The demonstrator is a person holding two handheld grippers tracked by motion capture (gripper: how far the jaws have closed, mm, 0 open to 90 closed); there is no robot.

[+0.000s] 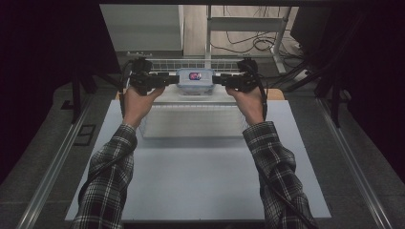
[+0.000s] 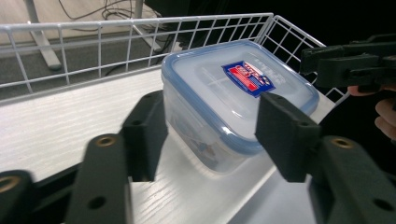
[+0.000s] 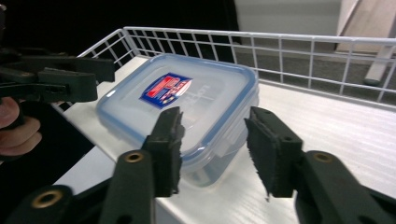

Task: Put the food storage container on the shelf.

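The food container (image 1: 195, 81) is a clear square plastic box with a blue-rimmed snap lid and a red and blue label on top. It sits upright on the white shelf (image 2: 56, 121) of a wire-railed rack (image 1: 191, 64) at the far side of the desk (image 1: 200, 181), right at the shelf's near edge.

I have one tool on each side of it. My left tool (image 1: 168, 80) comes in level from the container's left. In the left gripper view the pads (image 2: 286, 135) stand either side of the box's near corner with a gap showing, so I read this tool as open around the container and not pressing on it.

My right tool (image 1: 220, 80) mirrors it from the container's right. In the right gripper view the two pads (image 3: 169, 149) straddle the lid's edge and the side latch. One pad overlaps the lid rim in the picture, but I see no clear squeeze, so I judge it open too.

The relation that matters: the container lies directly between the two tools, each about equally near. As the box is square, no long axis favours either hand. Lifting it off the shelf would call for both tools to close from opposite sides together.
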